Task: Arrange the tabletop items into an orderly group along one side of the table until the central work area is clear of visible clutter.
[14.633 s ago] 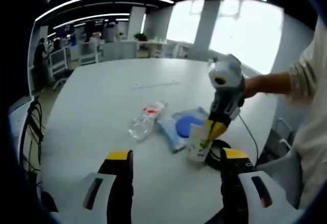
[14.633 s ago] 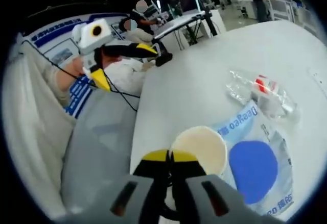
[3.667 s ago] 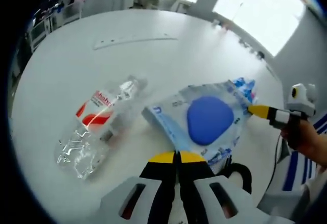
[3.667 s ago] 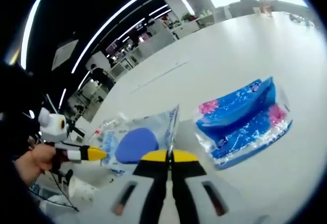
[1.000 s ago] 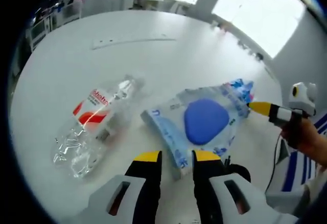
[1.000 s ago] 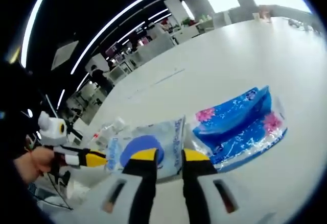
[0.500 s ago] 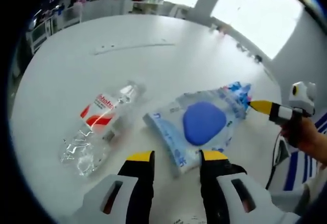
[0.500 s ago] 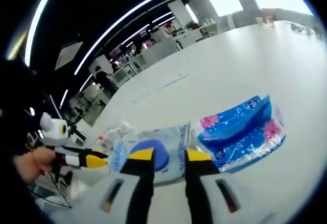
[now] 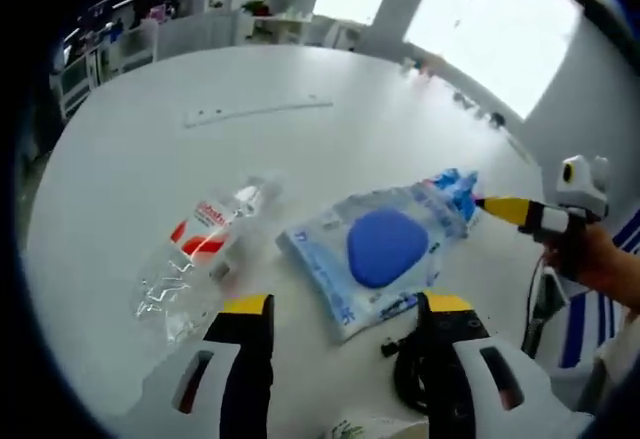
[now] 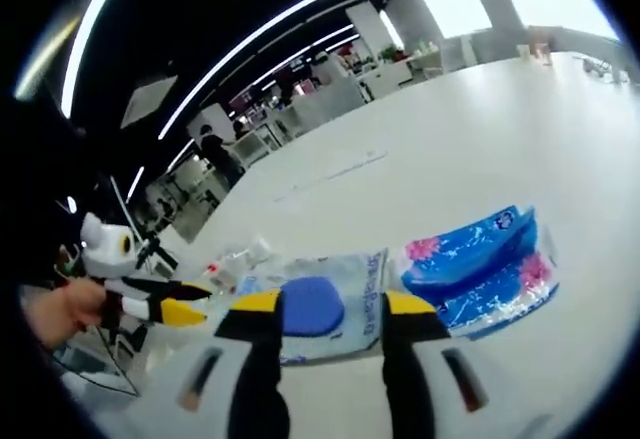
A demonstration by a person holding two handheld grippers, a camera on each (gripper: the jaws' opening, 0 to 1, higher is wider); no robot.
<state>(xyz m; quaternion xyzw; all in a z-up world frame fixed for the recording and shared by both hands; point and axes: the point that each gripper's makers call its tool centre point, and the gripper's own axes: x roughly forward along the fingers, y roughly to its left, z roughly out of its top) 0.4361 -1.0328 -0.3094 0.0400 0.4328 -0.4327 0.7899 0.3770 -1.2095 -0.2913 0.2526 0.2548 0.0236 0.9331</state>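
Left gripper gapes — clear pouch holds blue pad.

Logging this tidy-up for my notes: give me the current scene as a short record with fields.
surface: white table
items: crushed clear bottle; clear packet with blue disc; blue floral pack; black cable
layout: bottle, packet, pack lie side by side
left claw: open, holding nothing
right claw: open, above the packet
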